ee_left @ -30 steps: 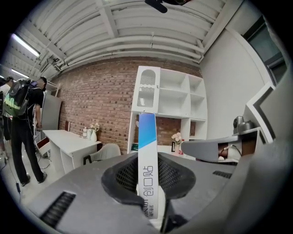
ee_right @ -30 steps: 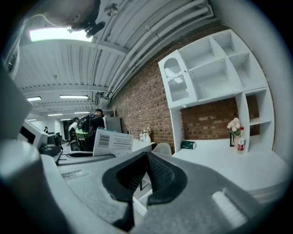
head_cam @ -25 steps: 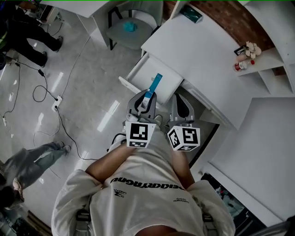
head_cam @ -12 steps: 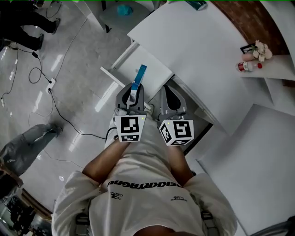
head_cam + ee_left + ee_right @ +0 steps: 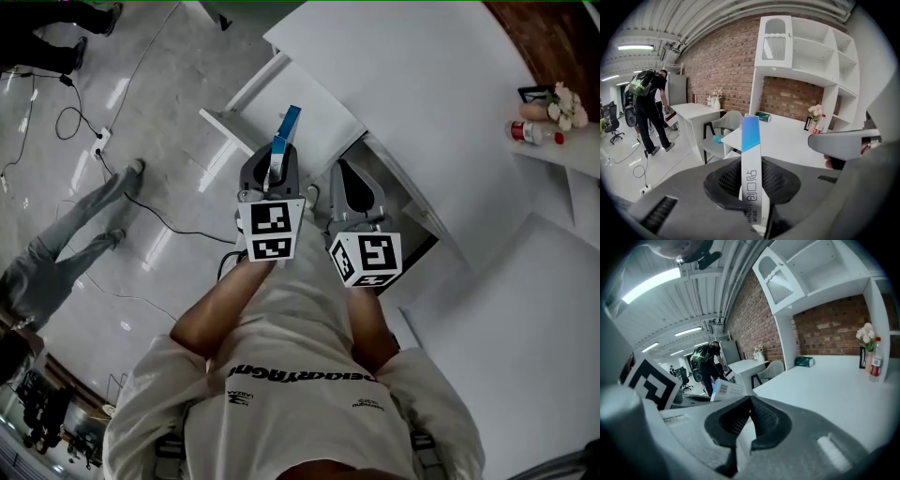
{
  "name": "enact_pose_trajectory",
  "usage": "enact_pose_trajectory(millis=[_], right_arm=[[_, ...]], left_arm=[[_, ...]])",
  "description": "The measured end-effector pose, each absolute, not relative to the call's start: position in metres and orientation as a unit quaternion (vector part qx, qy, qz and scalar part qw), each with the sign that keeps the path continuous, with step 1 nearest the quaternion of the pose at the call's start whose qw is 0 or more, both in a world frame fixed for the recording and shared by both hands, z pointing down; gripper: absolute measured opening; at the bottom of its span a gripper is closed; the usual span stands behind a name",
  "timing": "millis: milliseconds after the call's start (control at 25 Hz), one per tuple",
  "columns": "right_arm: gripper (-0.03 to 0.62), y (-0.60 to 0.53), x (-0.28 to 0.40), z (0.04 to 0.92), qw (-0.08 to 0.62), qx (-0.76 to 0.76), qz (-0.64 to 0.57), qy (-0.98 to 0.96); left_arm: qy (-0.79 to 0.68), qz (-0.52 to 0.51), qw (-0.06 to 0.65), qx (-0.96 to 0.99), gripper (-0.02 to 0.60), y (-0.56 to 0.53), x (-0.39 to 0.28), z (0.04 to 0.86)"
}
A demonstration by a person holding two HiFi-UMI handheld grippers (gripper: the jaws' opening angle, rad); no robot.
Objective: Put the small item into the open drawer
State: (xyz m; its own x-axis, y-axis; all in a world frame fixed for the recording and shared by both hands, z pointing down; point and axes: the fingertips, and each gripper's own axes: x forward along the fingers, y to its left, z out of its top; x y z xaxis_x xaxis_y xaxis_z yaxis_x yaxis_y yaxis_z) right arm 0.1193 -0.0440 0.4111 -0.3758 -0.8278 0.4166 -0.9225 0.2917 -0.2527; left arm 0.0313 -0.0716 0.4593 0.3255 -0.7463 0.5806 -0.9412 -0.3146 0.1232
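Left claw kept its clamp on the small box and had edged over the open drawer, so the drop looked close. Right claw was closed up, empty.

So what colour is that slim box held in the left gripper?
The slim box is white with a blue top end; clearest in the left gripper view.

This is looking like an office: flat white desks and a grey shell chair are standing by a red brick wall, long fluorescent strip lights glowing overhead.
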Motion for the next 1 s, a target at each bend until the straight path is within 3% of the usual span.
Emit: enact_pose_trajectory(millis=[1000], right_arm=[[-0.002, -0.063, 0.118, 0.529, 0.138, 0.566, 0.299, -0.756]], left_arm=[[-0.5, 0.332, 0.32, 0.733, 0.069, -0.133, 0.036, 0.643]])
